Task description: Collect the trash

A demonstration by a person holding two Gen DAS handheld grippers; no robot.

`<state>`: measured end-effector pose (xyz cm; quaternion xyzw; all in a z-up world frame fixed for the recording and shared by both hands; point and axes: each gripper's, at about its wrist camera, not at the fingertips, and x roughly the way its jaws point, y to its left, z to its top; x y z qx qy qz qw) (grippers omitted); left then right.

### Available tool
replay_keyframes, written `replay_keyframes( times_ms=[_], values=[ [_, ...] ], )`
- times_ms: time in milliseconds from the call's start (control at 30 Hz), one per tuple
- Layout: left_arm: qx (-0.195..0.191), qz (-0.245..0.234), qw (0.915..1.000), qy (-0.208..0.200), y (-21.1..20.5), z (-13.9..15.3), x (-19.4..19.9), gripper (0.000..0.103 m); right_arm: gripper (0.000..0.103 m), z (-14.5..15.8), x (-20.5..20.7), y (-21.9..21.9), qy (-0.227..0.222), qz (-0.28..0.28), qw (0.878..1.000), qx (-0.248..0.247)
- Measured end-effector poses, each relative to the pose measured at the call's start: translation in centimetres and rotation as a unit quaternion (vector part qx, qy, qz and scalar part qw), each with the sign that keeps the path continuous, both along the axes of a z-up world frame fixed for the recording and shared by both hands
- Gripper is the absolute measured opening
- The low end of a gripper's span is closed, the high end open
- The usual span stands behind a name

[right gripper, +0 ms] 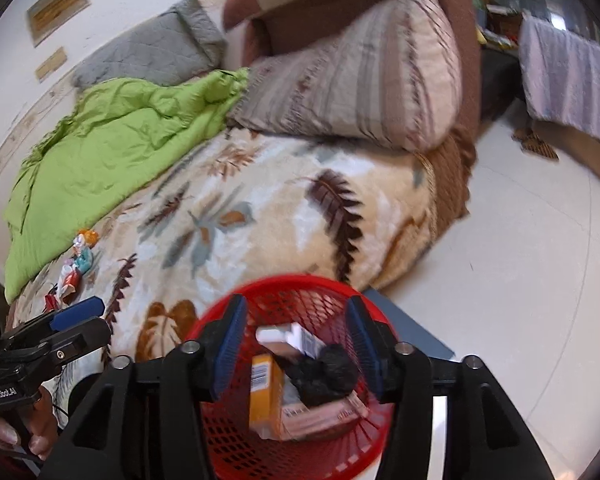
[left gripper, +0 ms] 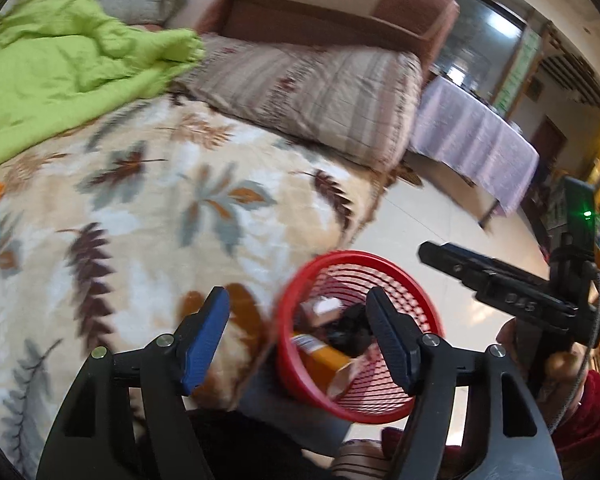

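red basket, orange box, black bag inside

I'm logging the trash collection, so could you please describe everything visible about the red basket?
The red basket is a round, open-topped bin of plastic lattice, standing beside the leaf-patterned blanket. Inside lie an orange carton, a crumpled black bag and pinkish boxes. The right gripper hangs open above it, touching nothing.
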<state>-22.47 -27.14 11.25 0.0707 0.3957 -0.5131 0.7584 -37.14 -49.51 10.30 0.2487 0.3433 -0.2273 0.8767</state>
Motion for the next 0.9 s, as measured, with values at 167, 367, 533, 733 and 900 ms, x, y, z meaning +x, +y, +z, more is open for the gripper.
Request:
replay_keyframes(
  times_ms=[167, 367, 533, 733, 900],
  values=[
    [-0.004, 0.068, 0.9976, -0.009, 5.2, 0.5, 2.7, 0.069, 0.084, 2.4, 3.7, 3.2, -0.026, 0.031, 0.998, -0.052],
    [0.001, 0.137, 0.9905, -0.013, 11.2, 0.0, 5.5, 0.070, 0.084, 3.3, 8.7, 7.2, -0.063, 0.110, 0.991, -0.031],
    [0.005, 0.194, 0.9808, -0.013, 16.4, -0.5, 7.3, 0.070, 0.083, 2.5, 13.7, 12.6, -0.075, 0.185, 0.980, 0.001],
    [0.012, 0.268, 0.9631, -0.025, 22.5, -0.5, 9.5, 0.070, 0.082, 1.4, 19.5, 17.3, -0.073, 0.242, 0.967, 0.041],
    [0.018, 0.329, 0.9442, -0.005, 27.0, -1.4, 12.4, 0.070, 0.082, -0.6, 24.6, 20.9, -0.051, 0.283, 0.954, 0.082]
  ],
)
